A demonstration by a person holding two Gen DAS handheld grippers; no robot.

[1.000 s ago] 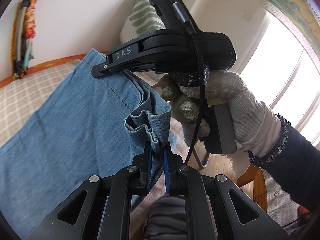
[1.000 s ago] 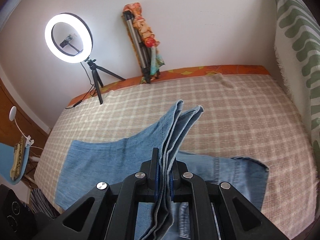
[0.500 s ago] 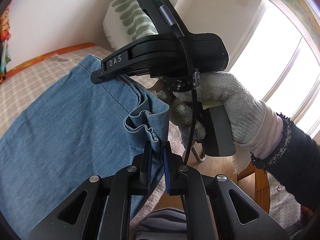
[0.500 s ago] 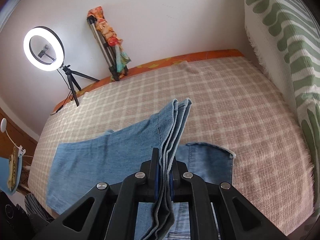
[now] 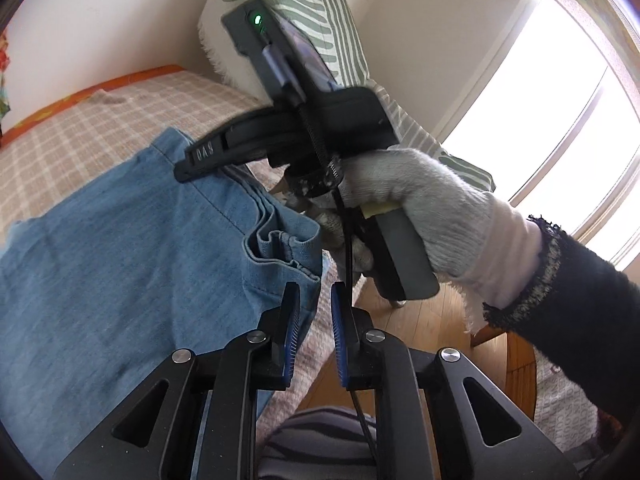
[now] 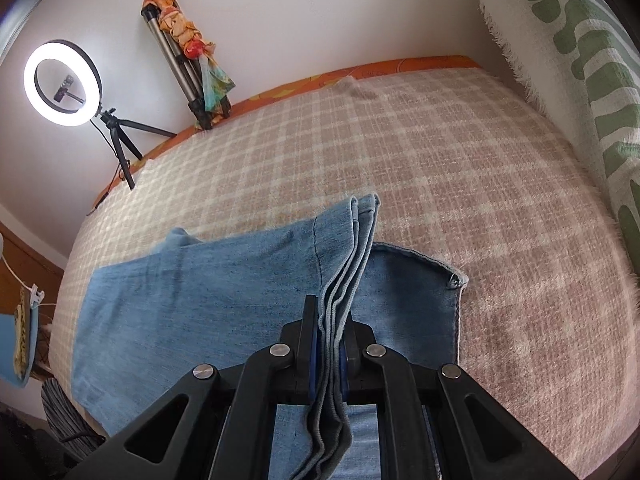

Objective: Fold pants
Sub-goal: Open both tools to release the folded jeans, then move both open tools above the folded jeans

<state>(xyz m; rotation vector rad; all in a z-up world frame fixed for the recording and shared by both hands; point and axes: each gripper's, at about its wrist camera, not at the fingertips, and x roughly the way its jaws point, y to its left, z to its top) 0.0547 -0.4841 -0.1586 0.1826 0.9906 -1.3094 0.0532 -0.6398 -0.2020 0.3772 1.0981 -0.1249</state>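
Light blue denim pants (image 5: 120,264) lie folded over on a checked bed cover (image 6: 420,152). My left gripper (image 5: 314,292) is open with a small gap; the bunched hem corner (image 5: 280,248) sits just past its fingertips, free of them. My right gripper (image 6: 328,320) is shut on a stack of pant hem layers (image 6: 352,248) and holds them low over the lower denim layer (image 6: 412,300). In the left wrist view the right gripper's body (image 5: 320,128) and gloved hand (image 5: 432,200) are just beyond the hem corner.
A green-patterned cushion (image 6: 580,60) stands at the bed's right end. A ring light on a tripod (image 6: 64,76) and a folded tripod with a cloth (image 6: 188,52) stand by the far wall. The bed's near edge and wooden floor (image 5: 420,320) lie to the right of my left gripper.
My left gripper has opened and let go of the hem corner. Both grippers carried the denim toward the cushion end and lowered it onto the lower layer.
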